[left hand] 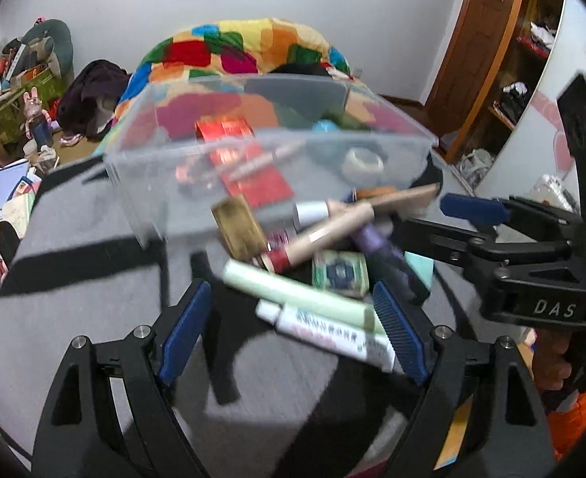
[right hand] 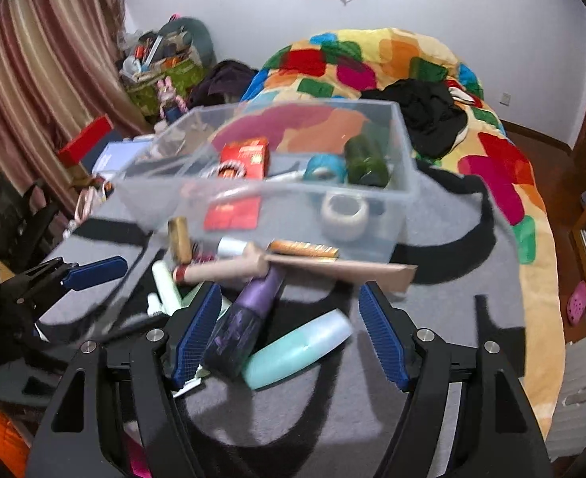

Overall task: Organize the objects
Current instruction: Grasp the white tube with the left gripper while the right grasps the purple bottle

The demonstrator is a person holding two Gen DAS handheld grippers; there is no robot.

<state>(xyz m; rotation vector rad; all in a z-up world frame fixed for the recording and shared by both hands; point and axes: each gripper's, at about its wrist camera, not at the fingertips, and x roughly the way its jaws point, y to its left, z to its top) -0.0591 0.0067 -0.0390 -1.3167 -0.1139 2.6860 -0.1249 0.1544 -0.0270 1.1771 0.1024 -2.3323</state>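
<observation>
Grey felt mat [right hand: 432, 318] up front, both tools hanging over it with jaws spread and nothing pinched. The left gripper [left hand: 293, 330] straddles a green tube [left hand: 293, 292] and a white tube [left hand: 325, 332], pads not touching either. The right gripper [right hand: 289, 334] sits around a purple bottle [right hand: 245, 318], with a teal bottle [right hand: 297, 352] lying just beside it. Past that the loose pile continues: a long beige tube [right hand: 229, 269] lies across the others, right up against the clear bin [right hand: 408, 183]. The bin already holds a red box [right hand: 245, 155] and tape rolls. Behind is a patchwork quilt [right hand: 504, 183]. My worry: the stuff is stacked like pick-up sticks, so grabbing the purple bottle could drag the beige tube along or roll the teal one away. And the two grippers are close enough to bump.
</observation>
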